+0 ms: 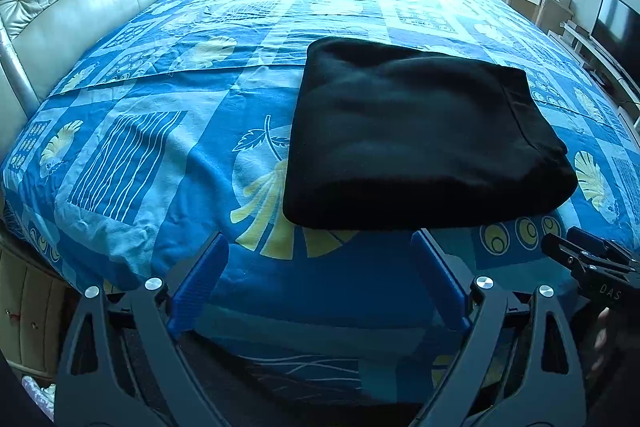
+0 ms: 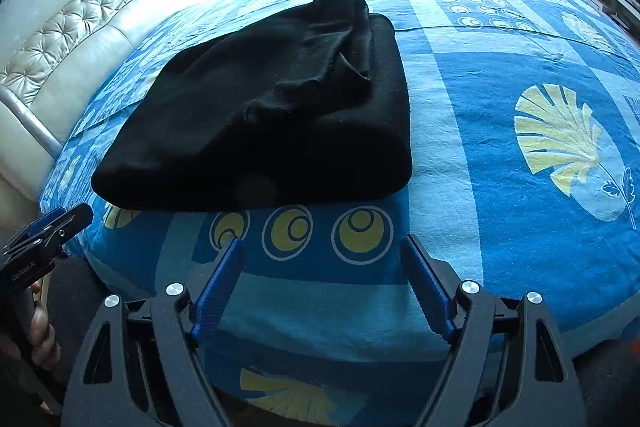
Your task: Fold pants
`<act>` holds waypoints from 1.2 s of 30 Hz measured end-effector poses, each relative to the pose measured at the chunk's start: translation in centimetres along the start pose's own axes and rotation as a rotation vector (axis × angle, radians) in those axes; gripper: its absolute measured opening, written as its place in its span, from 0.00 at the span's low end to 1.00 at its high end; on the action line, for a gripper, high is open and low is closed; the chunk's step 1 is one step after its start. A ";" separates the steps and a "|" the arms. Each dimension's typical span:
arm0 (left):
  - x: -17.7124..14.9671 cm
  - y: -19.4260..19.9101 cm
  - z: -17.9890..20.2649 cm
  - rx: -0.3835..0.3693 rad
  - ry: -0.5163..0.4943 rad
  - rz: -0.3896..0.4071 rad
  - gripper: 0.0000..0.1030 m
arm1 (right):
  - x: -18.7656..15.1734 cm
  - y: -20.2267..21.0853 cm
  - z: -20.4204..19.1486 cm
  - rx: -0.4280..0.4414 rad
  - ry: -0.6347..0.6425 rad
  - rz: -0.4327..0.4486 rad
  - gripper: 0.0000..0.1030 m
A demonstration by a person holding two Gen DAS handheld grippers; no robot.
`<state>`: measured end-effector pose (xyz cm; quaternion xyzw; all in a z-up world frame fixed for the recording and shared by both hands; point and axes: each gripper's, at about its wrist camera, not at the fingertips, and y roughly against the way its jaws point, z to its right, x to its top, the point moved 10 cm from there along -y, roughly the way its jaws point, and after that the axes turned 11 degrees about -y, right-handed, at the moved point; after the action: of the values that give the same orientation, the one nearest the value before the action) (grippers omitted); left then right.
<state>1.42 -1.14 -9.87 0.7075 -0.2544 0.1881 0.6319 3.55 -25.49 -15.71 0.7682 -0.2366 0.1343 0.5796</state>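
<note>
Blue fingers (image 1: 438, 283) of the left gripper (image 1: 320, 247) stand wide apart and hold nothing, above the near edge of the bed (image 1: 120, 147). Fingers of the right gripper (image 2: 322, 251) are spread apart too, also over the near edge, with nothing between them. Just beyond both lie the black pants (image 1: 420, 139), folded into a thick, roughly square bundle with several layers, the top layer a little wrinkled at the far side. They rest on the blue patterned cover, apart from both grippers. Both grippers point forward, slightly downward, side by side.
</note>
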 end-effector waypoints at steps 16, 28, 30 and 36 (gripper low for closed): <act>-0.2 -0.2 0.0 0.041 -0.032 -0.019 0.90 | -0.3 -0.4 -0.2 0.004 0.007 -0.013 0.77; 0.1 -0.2 -0.2 0.026 0.004 -0.014 0.97 | -0.6 -0.6 -0.4 0.002 0.015 -0.016 0.77; 0.8 0.6 -0.2 -0.025 0.047 0.039 0.98 | -0.6 -0.6 -0.5 0.002 0.018 -0.014 0.77; 5.1 0.6 -3.7 0.021 0.034 0.119 0.98 | 0.3 0.5 -1.3 0.053 -0.006 -0.022 0.77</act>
<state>5.32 1.84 -5.91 0.6945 -0.2833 0.2401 0.6163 3.66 -24.45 -14.74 0.7862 -0.2262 0.1317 0.5597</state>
